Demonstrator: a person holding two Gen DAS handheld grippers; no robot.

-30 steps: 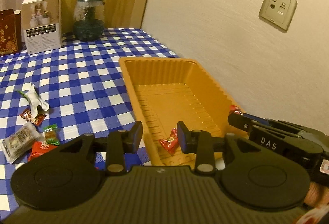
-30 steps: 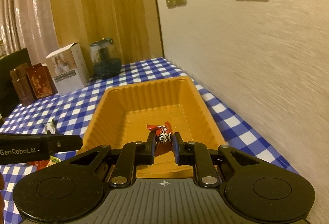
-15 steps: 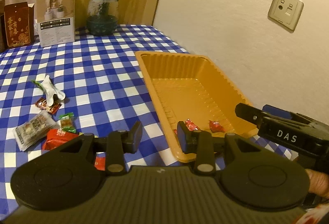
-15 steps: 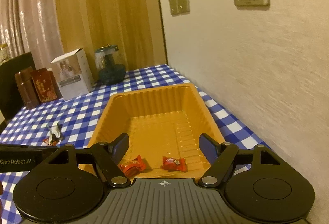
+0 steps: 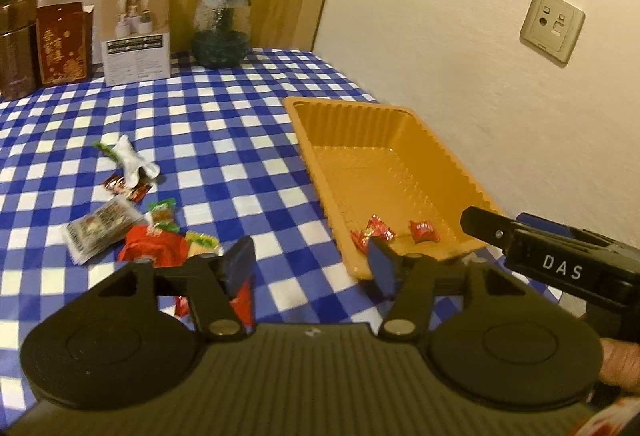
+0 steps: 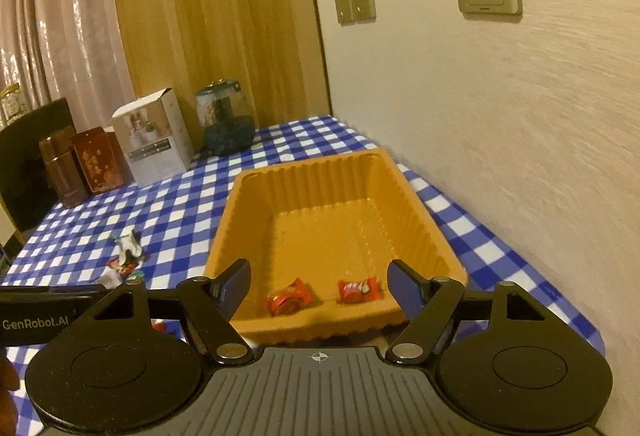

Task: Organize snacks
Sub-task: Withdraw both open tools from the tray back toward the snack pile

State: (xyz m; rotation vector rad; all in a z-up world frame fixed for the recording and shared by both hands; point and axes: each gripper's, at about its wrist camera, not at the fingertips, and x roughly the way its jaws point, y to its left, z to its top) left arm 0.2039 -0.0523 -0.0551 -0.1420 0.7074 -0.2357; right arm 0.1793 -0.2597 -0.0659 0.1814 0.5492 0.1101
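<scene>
An orange plastic tray (image 5: 384, 132) (image 6: 336, 172) lies on the blue checked tablecloth by the wall. Two red wrapped candies (image 5: 374, 230) (image 5: 423, 230) lie at its near end, also in the right wrist view (image 6: 288, 301) (image 6: 357, 289). Several loose snacks lie left of the tray: a white wrapper (image 5: 132, 160), a grey packet (image 5: 100, 228), a red packet (image 5: 154, 248). My left gripper (image 5: 312, 268) is open and empty, above the cloth between the pile and the tray. My right gripper (image 6: 320, 286) is open and empty, just before the tray's near rim.
At the back of the table stand a white carton (image 5: 136, 30), a glass jar (image 5: 222, 30), a red box (image 5: 62, 48) and a brown tin (image 5: 14, 48). The wall with sockets (image 5: 552, 24) runs close along the tray's right side.
My right gripper opened and dropped its red candy into the tray, then drew back. My left gripper pulled back left from the tray and its jaws opened wider.
</scene>
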